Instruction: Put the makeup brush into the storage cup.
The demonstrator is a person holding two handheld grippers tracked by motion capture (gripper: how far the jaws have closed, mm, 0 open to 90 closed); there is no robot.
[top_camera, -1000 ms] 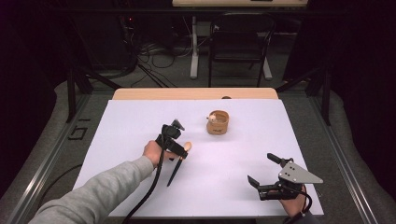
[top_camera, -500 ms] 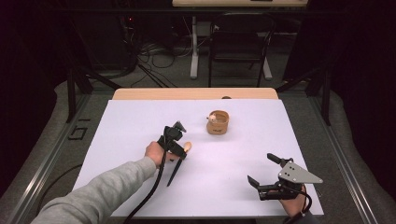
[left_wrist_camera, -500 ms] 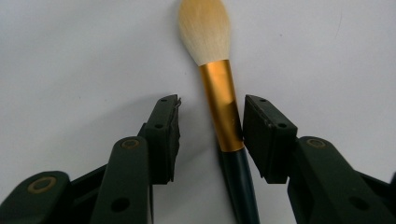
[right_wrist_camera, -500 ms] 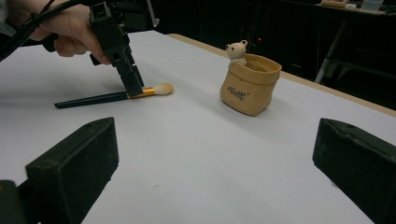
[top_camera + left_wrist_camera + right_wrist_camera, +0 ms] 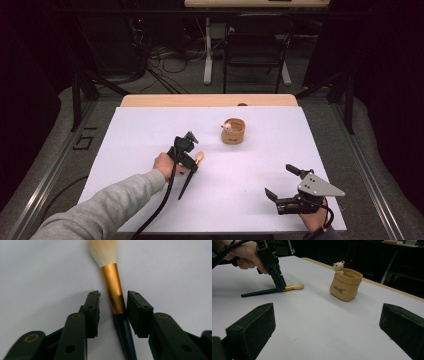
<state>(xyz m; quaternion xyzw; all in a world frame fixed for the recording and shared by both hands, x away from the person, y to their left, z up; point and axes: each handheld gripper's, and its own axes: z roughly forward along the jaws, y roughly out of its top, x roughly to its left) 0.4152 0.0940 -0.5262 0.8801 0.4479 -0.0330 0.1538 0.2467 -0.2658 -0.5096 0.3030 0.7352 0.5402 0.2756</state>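
Gold-ferruled brush (image 5: pixel 113 287) lay flat between the left gripper's (image 5: pixel 112 306) closing, not-yet-clamped jaws, bristles pointing toward the cup (image 5: pixel 233 131); right gripper (image 5: pixel 289 182) released.

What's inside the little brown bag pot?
A tiny bear figure peeks over the rim of the brown bag pot. Just its head and shoulders show; the pot's wall hides its lower body and anything else inside.
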